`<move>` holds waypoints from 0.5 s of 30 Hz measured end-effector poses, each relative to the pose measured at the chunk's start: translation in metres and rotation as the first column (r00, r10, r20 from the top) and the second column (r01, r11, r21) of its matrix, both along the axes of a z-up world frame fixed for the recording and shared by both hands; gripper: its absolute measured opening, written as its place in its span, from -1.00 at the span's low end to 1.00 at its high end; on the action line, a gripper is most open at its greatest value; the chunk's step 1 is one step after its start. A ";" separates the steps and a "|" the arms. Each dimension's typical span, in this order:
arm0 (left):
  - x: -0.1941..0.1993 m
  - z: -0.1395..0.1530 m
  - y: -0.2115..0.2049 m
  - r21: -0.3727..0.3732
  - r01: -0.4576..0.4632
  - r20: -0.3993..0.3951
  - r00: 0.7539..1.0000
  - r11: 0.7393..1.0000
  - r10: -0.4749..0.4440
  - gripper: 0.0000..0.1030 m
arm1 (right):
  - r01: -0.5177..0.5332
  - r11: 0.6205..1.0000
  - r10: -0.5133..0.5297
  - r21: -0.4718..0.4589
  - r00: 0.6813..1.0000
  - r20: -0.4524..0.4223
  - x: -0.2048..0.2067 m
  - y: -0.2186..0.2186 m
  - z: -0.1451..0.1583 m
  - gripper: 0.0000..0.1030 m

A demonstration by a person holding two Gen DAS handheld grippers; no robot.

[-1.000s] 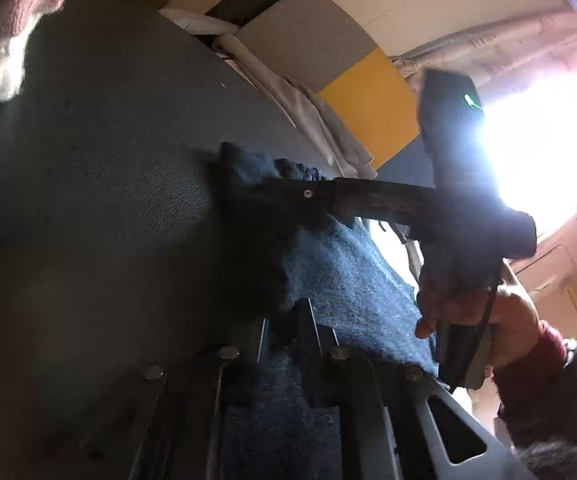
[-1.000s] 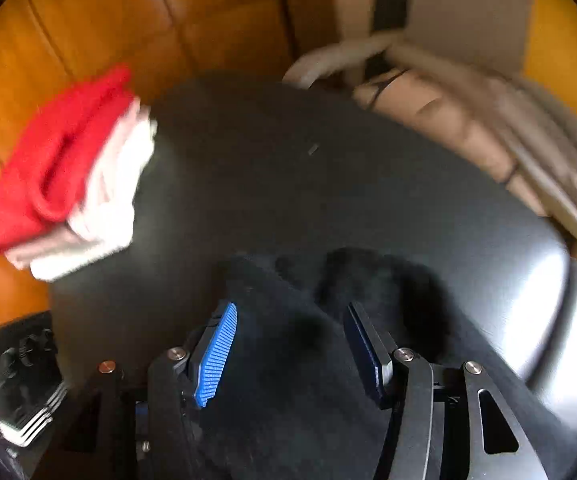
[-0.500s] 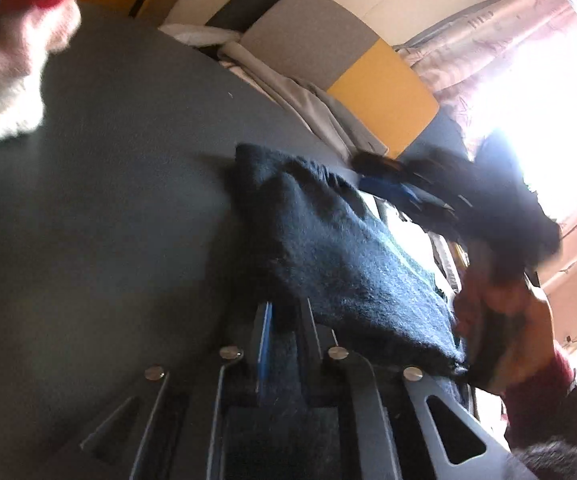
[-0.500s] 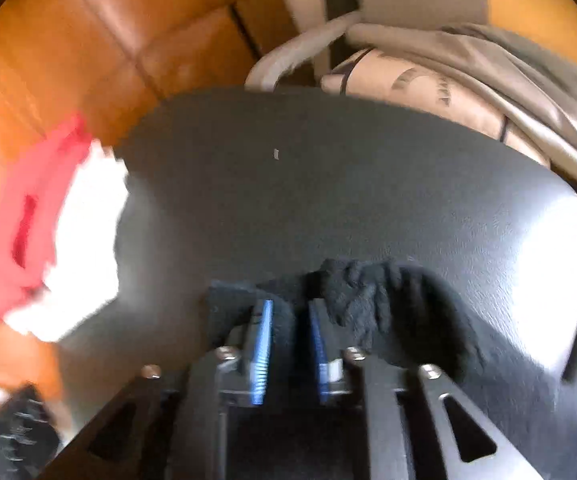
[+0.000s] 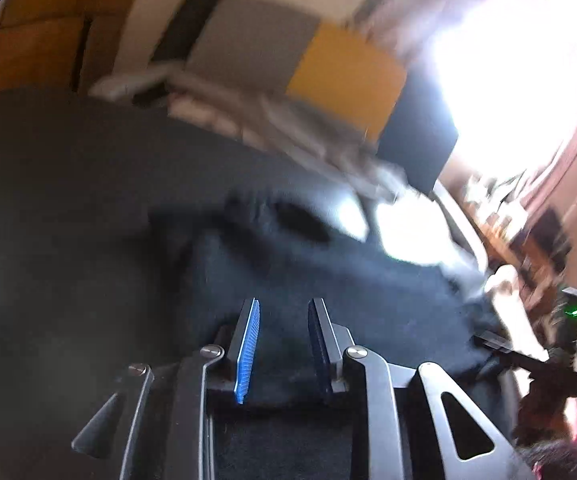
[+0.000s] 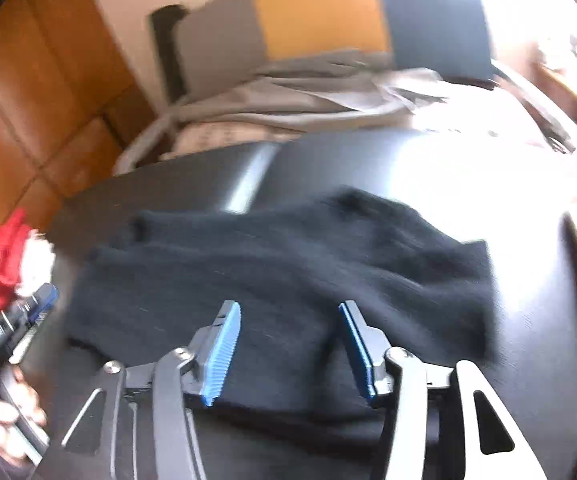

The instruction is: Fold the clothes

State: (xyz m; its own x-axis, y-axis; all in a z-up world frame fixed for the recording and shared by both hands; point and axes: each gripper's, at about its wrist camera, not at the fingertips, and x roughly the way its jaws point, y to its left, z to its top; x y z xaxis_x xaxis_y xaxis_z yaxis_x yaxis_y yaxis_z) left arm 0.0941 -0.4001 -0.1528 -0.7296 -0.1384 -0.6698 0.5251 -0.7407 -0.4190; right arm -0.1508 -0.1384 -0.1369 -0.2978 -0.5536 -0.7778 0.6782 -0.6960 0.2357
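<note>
Ahead of the right tongs, with their 2 blue ribbed pads, lies a plain black knit garment on the dark grey bench. Left of them, red-and-white clothes.

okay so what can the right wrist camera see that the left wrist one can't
Only the right wrist view shows the whole folded dark garment lying on the table, the right gripper with jaws apart above it, and the left gripper's side in a hand. Only the left wrist view shows the bright window, the left gripper with jaws apart, and the right gripper from outside, blurred. Both share the dark table, the red and white pile and the grey and yellow seat back.
</note>
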 end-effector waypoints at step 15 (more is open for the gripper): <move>-0.029 -0.008 0.007 -0.148 0.131 0.134 0.985 0.980 -0.111 -0.55 | 0.084 0.996 -0.083 0.006 0.990 -0.117 0.032 0.032 -0.023 0.08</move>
